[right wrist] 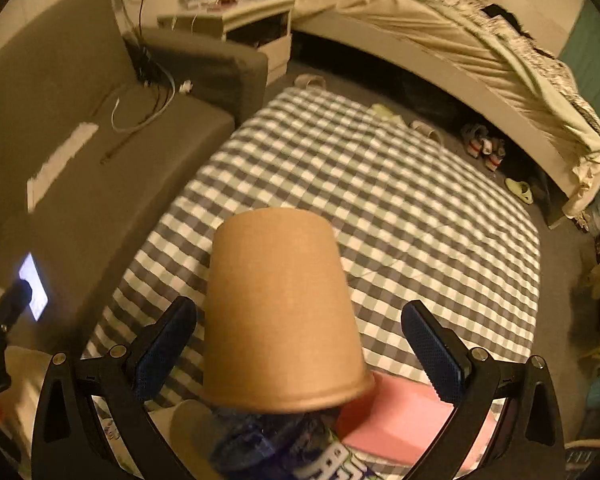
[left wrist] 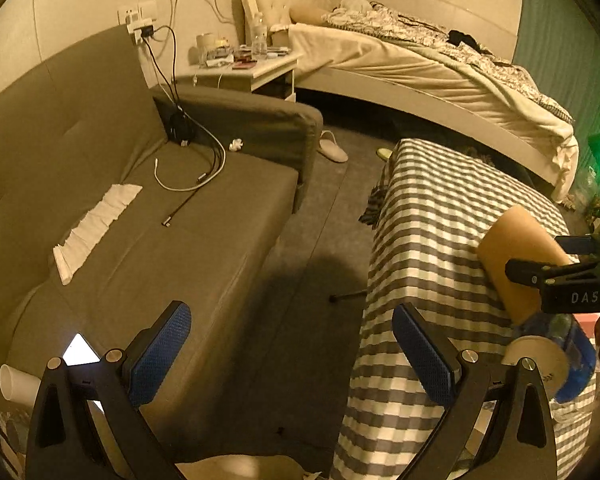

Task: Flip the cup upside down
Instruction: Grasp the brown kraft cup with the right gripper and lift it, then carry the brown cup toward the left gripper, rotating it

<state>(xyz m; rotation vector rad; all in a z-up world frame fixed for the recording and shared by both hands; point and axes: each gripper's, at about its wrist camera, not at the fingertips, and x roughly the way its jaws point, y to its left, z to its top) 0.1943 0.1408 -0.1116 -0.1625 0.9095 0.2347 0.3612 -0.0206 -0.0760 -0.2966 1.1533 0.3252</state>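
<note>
- The cup (right wrist: 276,312) is covering the top of the blue-printed bottle (right wrist: 284,448) beneath it, and the bottom edge is cutting that bottle off.
- The cup's mouth is facing away, so its inside is staying hidden.
- In the left wrist view, a black finger of the right gripper (left wrist: 540,276) is crossing the cup, with the right edge cutting the gripper off.
- Items on the nightstand (left wrist: 260,68) are showing too small to tell apart.
- The pink block (right wrist: 404,420) is lying partly behind the cup rim.
</note>
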